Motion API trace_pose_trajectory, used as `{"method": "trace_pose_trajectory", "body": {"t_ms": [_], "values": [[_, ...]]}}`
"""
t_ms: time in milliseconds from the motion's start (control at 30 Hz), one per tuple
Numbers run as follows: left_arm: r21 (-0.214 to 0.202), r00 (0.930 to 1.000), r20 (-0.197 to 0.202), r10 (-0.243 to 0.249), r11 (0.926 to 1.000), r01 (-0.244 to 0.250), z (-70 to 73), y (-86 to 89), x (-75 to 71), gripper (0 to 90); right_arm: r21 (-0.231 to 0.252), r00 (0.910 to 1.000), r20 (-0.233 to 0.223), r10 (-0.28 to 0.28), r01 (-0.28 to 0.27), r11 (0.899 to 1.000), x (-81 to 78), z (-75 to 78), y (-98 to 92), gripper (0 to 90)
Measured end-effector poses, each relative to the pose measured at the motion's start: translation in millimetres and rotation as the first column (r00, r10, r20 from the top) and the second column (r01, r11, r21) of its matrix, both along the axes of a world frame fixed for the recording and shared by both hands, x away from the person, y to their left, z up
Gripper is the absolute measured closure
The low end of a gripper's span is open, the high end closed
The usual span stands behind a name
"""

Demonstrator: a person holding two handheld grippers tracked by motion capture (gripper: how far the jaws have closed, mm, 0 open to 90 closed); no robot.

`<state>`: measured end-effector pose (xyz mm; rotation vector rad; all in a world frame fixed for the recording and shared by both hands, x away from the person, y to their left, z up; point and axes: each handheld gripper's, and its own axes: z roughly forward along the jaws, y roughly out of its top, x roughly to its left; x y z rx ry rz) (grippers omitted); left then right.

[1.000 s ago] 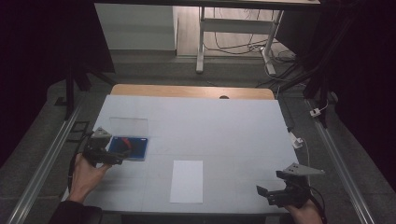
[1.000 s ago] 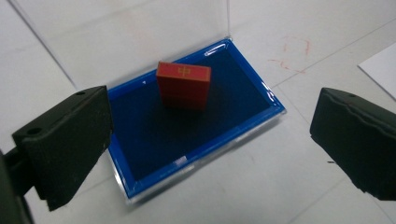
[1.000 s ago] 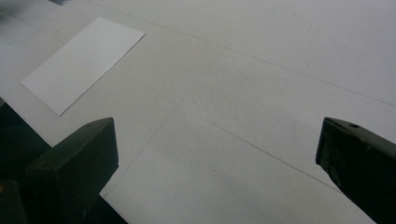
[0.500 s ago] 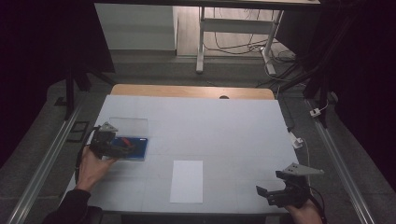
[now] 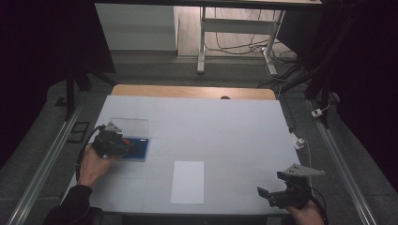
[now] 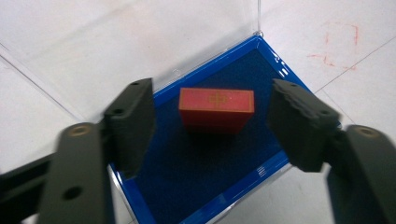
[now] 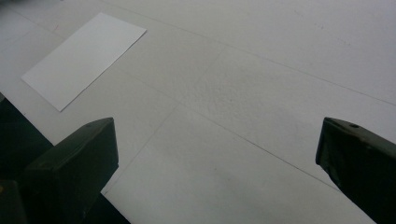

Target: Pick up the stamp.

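Observation:
A small red block (image 6: 217, 108) with a gold mark stands on the dark blue lining of an open box (image 6: 201, 182). The box's clear lid (image 5: 131, 125) lies flat behind it on the left of the table. My left gripper (image 6: 212, 114) points down into the box (image 5: 141, 150) with one jaw on each side of the block. Its jaws have just been closing, and a gap still shows on both sides of the block. In the high view the left gripper (image 5: 123, 144) covers the box's left part. My right gripper (image 5: 266, 194) rests open at the front right corner, holding nothing.
A white sheet of paper (image 5: 187, 182) lies flat at the front middle of the white table (image 5: 225, 131), and the same paper (image 7: 84, 58) is far left of the right gripper (image 7: 217, 140). The table's front edge runs close under the right gripper.
The left hand has moved forward and to the right, bringing its gripper over the blue box. The right gripper has stayed where it was.

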<state>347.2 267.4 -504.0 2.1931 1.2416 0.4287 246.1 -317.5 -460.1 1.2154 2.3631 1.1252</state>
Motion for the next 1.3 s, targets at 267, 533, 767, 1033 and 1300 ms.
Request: {"method": "trace_pose_trajectory", "body": {"t_ms": [267, 533, 767, 1033, 1300], "values": [[-0.021, 1.0, -0.001, 0.0, 0.9998, 0.0, 1.3, 3.6, 0.9, 51.2, 0.001, 1.0, -0.003, 0.002, -0.002, 1.0, 0.0, -0.1, 0.4, 0.0], [-0.013, 0.9999, -0.013, -0.011, 0.9999, 0.011, 2.6, 1.0, 1.1, 58.3, -0.004, 1.0, -0.005, 0.001, -0.001, 1.0, -0.1, 0.1, 0.5, 0.0], [-0.024, 0.9999, -0.013, 0.001, 0.9997, -0.002, 4.6, 2.4, 0.9, 58.4, -0.003, 1.0, -0.005, 0.003, -0.003, 1.0, -0.2, 0.1, 0.7, 0.0], [-0.029, 0.9998, 0.011, 0.014, 0.9995, -0.014, 9.3, 3.2, -1.8, 58.4, -0.003, 1.0, -0.004, 0.005, -0.005, 1.0, -0.3, 0.2, 0.7, 0.0], [-0.039, 0.999, 0.045, 0.003, 0.9993, -0.001, 16.6, 0.5, -8.2, 58.4, -0.003, 1.0, -0.004, 0.006, -0.006, 1.0, -0.3, 0.2, 0.8, 0.0]]}}
